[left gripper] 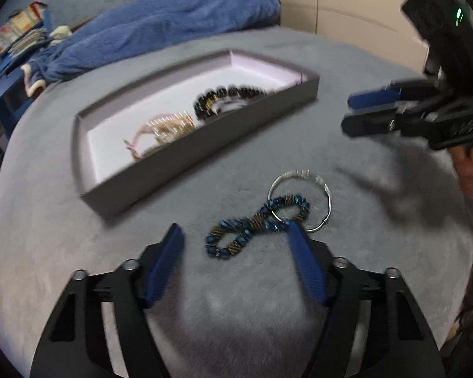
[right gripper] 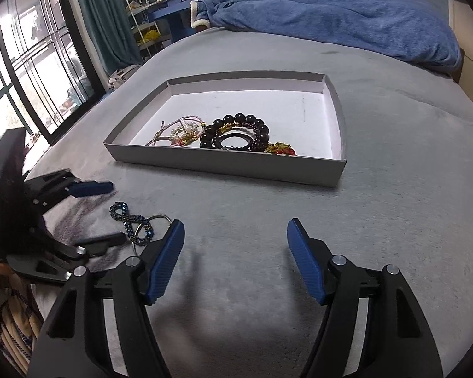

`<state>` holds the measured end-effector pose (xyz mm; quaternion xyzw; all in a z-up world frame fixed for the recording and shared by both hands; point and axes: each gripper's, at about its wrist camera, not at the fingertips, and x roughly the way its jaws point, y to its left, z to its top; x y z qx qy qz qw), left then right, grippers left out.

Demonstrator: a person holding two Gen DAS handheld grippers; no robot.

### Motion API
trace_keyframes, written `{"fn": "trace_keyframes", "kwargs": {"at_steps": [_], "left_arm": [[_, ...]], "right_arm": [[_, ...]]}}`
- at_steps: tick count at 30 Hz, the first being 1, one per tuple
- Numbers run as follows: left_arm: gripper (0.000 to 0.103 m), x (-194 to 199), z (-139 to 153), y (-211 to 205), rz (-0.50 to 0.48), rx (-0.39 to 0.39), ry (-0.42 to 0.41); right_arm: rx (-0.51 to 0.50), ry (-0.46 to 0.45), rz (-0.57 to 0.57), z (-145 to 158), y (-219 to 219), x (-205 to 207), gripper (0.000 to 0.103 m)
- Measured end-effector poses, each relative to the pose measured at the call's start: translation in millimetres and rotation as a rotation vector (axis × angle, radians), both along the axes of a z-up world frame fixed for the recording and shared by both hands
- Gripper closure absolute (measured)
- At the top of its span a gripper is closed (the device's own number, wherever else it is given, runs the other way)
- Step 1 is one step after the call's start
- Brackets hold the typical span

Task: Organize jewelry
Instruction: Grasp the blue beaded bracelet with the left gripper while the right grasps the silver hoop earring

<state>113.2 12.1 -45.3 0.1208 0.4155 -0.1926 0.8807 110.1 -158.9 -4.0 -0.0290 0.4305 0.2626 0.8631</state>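
A blue beaded bracelet point(left gripper: 255, 225), twisted into a figure eight, lies on the grey bed cover, looped through a thin silver bangle point(left gripper: 299, 174). My left gripper point(left gripper: 235, 230) hangs low over it, open, its blue pads either side of the beads without pressing them. From the right wrist view the same bracelet point(right gripper: 132, 220) and bangle point(right gripper: 156, 217) sit between the left gripper's fingers point(right gripper: 116, 211). My right gripper point(right gripper: 236, 224) is open over bare cover with nothing between its fingers; it also shows at the upper right point(left gripper: 348, 112). The grey tray point(right gripper: 224, 163) holds a black bead bracelet point(right gripper: 236, 119) and other pieces.
Inside the tray point(left gripper: 205, 145) lie a pink pearl strand point(right gripper: 179, 129) and a gold and red piece point(right gripper: 280, 149). A blue blanket point(right gripper: 331, 15) is heaped at the bed's far end. A window point(right gripper: 31, 63) and blue shelves point(right gripper: 186, 9) stand beyond. A person's hand point(left gripper: 470, 173) holds the right gripper.
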Motion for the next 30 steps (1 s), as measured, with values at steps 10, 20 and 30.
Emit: {"fn": "trace_keyframes", "kwargs": {"at_steps": [10,20,30], "left_arm": [[0.089,-2,13,24,0.077,-0.072,-0.039],[0.089,-3,14,68,0.233,-0.103,-0.012],[0.073,-2,6,58,0.199,-0.073,0.017]], "right_arm": [[-0.007,0.024,0.086,-7,28,-7,0.043],[-0.082,0.048,0.194,-23,69,-18,0.047],[-0.106,0.005,0.240,-23,67,-25,0.097]]}}
